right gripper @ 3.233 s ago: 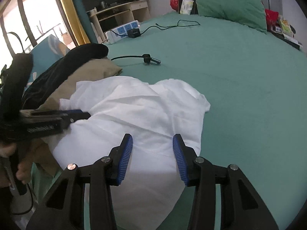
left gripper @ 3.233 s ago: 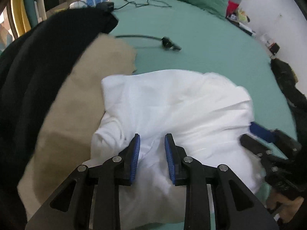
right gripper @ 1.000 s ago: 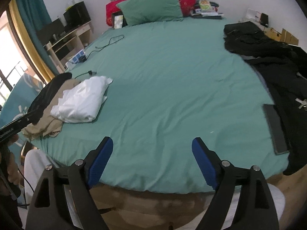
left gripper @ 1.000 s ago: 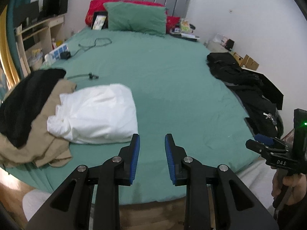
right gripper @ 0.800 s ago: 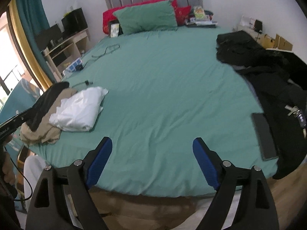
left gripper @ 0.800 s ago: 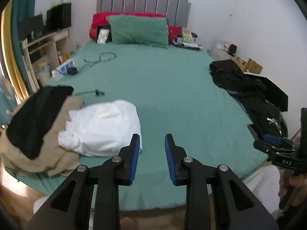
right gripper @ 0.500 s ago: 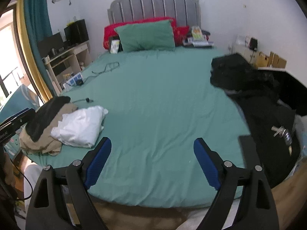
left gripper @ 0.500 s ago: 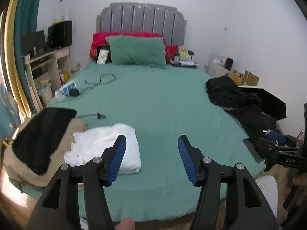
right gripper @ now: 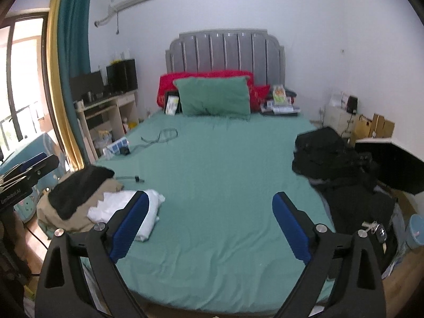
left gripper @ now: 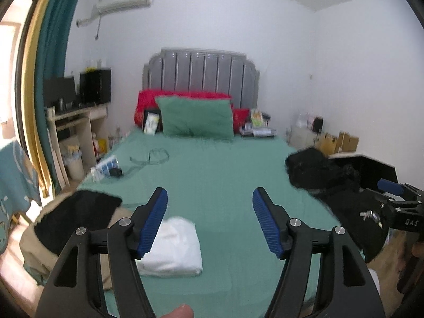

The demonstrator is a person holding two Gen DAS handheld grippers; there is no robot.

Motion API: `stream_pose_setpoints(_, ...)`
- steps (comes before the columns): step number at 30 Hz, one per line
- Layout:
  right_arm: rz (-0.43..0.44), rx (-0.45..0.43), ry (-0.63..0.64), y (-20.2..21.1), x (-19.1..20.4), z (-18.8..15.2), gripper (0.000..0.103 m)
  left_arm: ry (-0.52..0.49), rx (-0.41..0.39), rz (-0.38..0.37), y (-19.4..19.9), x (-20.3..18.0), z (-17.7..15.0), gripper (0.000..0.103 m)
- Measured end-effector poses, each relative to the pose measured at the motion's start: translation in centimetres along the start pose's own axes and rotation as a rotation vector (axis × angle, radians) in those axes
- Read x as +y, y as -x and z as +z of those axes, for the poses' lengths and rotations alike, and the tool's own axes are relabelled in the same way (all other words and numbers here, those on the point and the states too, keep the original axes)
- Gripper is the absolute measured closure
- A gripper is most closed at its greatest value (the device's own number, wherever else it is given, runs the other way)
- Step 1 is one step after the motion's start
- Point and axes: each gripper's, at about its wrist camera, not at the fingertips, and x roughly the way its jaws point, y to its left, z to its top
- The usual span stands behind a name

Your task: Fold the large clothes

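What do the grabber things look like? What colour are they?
Both are black frames shaped like a Y, with silver screws. The left gripper and right gripper have ribbed blue pads inside their jaws. The right one's side reads "DAS" in white letters.

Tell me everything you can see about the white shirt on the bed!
The white shirt is soft, thin-looking cloth, folded into a puffy bundle. It lies flat near the bed's left front corner, on the green sheet. Its left edge rests against a tan garment topped by black clothing. No claw touches it.
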Motion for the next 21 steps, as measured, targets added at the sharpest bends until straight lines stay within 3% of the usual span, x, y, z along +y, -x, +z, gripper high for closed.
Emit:
stream_pose_setpoints(4,-0.024,-0.104,0.033,2.1,1.0,0.6,0.007,-0.003,-0.072,-0.014,1.5,0.0,0.2,0.033)
stream_pose_setpoints(10,-0.03,-0.226,0.086,4.9,2.3,1.3,0.002,0.022,-0.092,-0.039,2.5,0.7,-0.4,0.032)
stream_pose_setpoints(13,-0.026,-0.228,0.099,4.7,2.8,1.4,0.002,0.045,-0.1,-0.021,2.6,1.4,-1.0,0.022)
stream_pose_setpoints(21,-0.018,-0.136,0.047,1.7,2.3,0.5,0.001,0.066,-0.041,0.029,1.0,3.1,-2.5,0.022)
